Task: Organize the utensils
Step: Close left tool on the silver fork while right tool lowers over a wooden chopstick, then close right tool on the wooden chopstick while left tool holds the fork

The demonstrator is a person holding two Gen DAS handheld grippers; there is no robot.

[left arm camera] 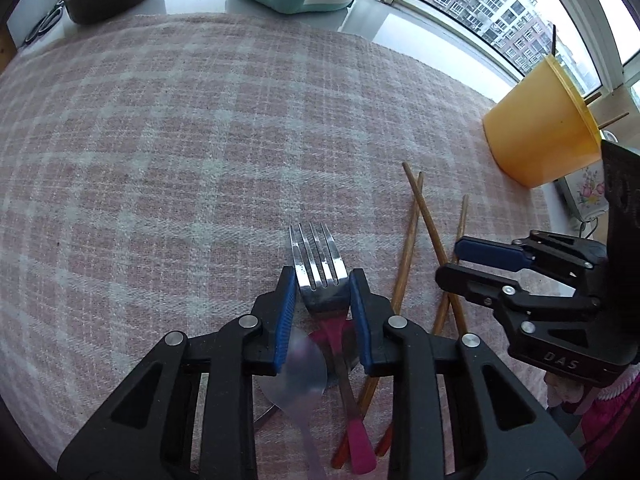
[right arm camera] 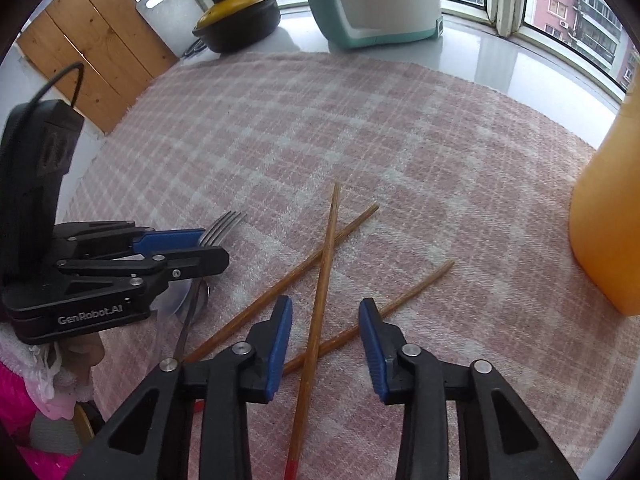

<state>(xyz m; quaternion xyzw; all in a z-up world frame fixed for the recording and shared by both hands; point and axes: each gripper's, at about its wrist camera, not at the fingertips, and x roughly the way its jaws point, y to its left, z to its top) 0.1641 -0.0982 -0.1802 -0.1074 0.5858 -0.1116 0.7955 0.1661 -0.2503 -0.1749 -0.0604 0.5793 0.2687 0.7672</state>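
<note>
Pink plaid cloth (left arm camera: 192,152) covers the worktop. Left gripper (left arm camera: 323,280) straddles the head of a steel fork (left arm camera: 318,258) with a pink handle, blue pads flanking it closely; contact can't be confirmed. A translucent plastic spoon (left arm camera: 298,376) lies just beside the fork's handle. Right gripper (right arm camera: 325,312) hovers with jaws apart over three crossed wooden chopsticks (right arm camera: 320,280), one between the jaws, not pinched. Orange cup (left arm camera: 540,128) stands at the cloth's right edge, holding sticks.
</note>
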